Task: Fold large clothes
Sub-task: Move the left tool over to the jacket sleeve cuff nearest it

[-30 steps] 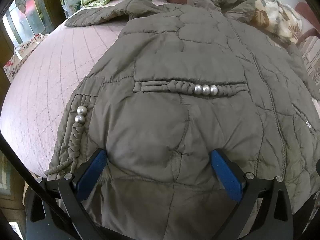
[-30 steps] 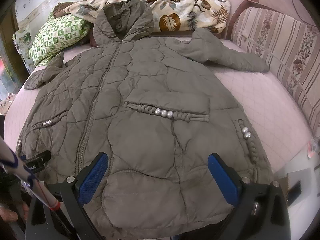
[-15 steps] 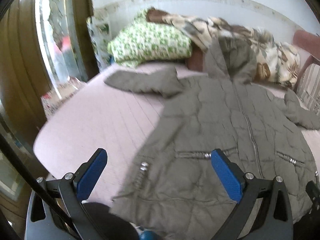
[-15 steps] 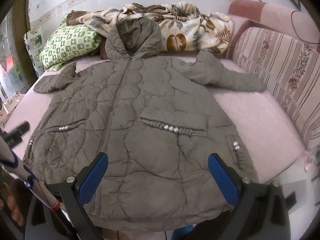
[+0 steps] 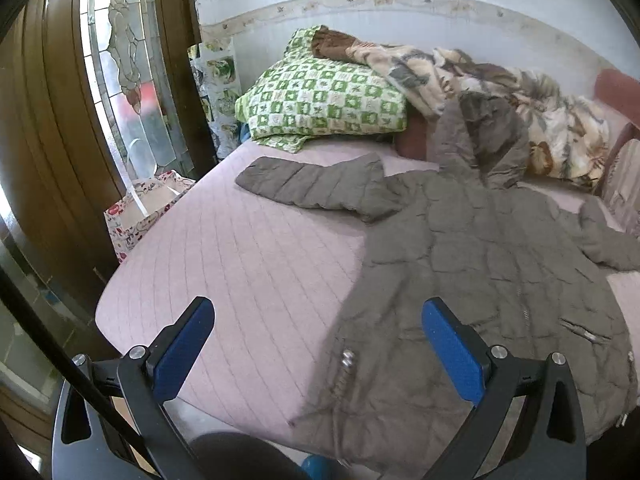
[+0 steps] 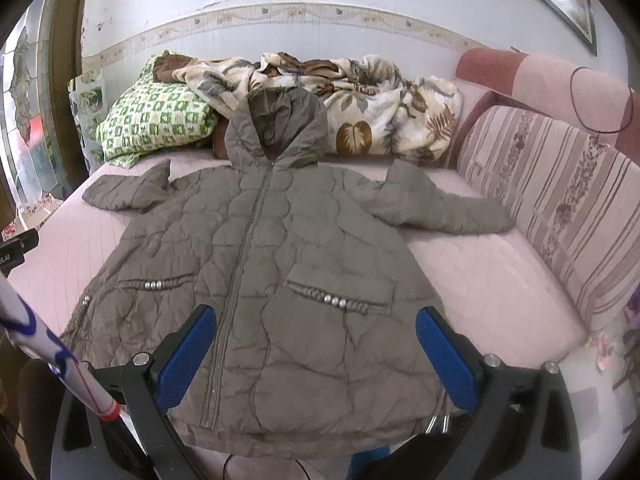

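Observation:
An olive quilted hooded coat (image 6: 280, 248) lies flat and zipped on the pink bed (image 6: 480, 272), hood at the far end, both sleeves spread outward. In the left wrist view the coat (image 5: 480, 280) fills the right side, its left sleeve (image 5: 312, 190) reaching toward the pillow. My left gripper (image 5: 318, 344) is open and empty, above the bed's near left edge beside the coat's hem. My right gripper (image 6: 316, 352) is open and empty, held over the coat's lower front near the hem.
A green checked pillow (image 5: 320, 104) and a leaf-print blanket (image 6: 360, 100) lie at the head of the bed. A striped pink backrest (image 6: 560, 200) runs along the right. A wooden door with glass (image 5: 100, 100) and a gift bag (image 5: 140, 208) stand left.
Both grippers have pulled back and lifted away from the coat. The left gripper has also swung left, so it now faces the bare bed beside the coat.

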### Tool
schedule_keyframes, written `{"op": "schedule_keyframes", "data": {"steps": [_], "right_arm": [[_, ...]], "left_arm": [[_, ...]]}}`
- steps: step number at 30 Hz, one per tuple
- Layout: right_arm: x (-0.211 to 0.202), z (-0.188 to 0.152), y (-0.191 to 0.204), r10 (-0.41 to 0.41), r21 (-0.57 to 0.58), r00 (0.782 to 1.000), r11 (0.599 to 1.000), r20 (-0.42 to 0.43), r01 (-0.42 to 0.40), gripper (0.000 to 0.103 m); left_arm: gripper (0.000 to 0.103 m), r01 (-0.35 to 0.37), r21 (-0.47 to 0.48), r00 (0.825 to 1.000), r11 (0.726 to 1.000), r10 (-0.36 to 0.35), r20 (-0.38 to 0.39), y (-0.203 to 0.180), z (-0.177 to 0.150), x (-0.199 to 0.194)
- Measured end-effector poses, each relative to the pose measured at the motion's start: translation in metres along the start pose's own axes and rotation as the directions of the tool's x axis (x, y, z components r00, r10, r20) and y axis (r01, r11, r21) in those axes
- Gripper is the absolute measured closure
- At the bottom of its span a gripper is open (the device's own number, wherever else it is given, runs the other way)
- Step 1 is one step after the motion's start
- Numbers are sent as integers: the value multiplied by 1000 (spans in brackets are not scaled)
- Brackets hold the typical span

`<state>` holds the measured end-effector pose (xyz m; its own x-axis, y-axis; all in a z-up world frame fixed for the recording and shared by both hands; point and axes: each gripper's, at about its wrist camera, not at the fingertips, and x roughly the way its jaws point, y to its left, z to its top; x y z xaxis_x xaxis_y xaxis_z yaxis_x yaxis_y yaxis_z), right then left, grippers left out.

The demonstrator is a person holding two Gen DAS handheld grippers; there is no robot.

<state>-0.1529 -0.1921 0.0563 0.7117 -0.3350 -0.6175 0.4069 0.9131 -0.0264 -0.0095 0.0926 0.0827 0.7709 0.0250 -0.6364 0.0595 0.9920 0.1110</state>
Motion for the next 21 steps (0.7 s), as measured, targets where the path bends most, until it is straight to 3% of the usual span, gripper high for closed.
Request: {"op": "schedule_keyframes", "data": {"steps": [3,21], "right_arm": [[9,11,-1,11,-3,1000,1000,-2,-11,1],[127,44,27,-42,-68,987,997,-154,32,1]], "left_arm": [[0,-34,6,999,999,34,-17,5,17,26],[0,-16,-83,987,996,2,-162,62,90,202]]}}
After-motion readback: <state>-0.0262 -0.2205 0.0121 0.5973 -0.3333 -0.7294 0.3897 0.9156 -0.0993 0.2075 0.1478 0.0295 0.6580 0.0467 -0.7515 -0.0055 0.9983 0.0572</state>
